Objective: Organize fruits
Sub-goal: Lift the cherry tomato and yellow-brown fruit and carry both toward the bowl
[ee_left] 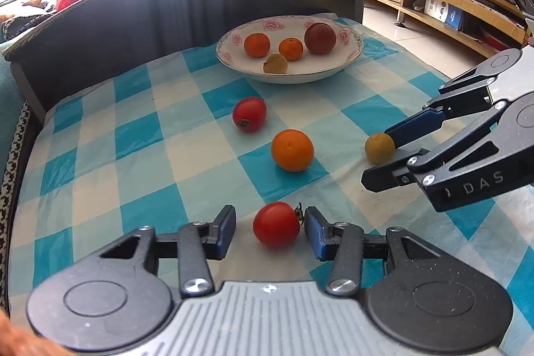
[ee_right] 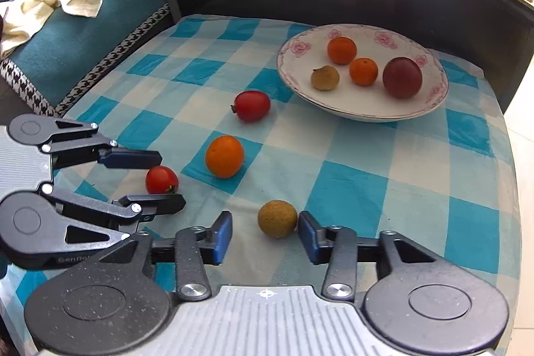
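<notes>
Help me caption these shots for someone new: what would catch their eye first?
Likely the two open grippers, each straddling a fruit on the blue-and-white checked tablecloth: the left gripper around a round red tomato, the right gripper around a small brownish-yellow round fruit. Behind them, the white floral-rimmed plate already holds four fruits.

The white floral-rimmed ceramic plate (ee_left: 350,54) sits at the back of the blue-and-white checked tabletop (ee_left: 133,155), holding four fruits; before it lie a red oval tomato (ee_left: 249,114), then a round orange (ee_left: 292,150).
</notes>
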The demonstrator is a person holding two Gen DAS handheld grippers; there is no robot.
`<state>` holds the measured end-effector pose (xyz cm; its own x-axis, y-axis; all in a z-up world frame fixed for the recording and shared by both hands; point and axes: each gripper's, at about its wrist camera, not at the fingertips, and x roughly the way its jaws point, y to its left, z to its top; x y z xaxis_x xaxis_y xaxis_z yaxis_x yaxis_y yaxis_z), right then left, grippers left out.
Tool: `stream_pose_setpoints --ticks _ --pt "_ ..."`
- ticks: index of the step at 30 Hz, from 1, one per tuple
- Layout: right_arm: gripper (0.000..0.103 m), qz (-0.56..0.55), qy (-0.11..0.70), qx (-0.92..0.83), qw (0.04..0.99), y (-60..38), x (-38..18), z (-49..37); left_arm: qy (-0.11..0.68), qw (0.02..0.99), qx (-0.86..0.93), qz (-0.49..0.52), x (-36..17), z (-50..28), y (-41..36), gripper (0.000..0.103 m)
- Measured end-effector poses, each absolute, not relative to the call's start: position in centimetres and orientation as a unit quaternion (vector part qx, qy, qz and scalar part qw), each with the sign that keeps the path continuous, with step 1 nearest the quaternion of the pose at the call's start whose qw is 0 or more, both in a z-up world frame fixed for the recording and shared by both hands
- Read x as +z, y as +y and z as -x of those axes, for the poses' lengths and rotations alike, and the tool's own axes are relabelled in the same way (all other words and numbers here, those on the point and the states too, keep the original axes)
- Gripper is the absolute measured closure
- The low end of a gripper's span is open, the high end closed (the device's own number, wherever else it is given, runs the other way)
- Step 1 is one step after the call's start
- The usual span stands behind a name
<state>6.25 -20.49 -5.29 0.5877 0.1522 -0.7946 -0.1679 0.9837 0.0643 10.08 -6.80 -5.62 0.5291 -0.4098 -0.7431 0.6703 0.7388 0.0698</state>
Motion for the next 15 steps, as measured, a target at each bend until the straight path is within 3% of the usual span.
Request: stream_pose_setpoints --ticks 15 --pt "0.062 0.033 0.429 0.079 0.899 -19.89 -5.6 -6.41 0.35 0.864 -0.317 -0.177 -5.84 -9.17 -6.14 0.048"
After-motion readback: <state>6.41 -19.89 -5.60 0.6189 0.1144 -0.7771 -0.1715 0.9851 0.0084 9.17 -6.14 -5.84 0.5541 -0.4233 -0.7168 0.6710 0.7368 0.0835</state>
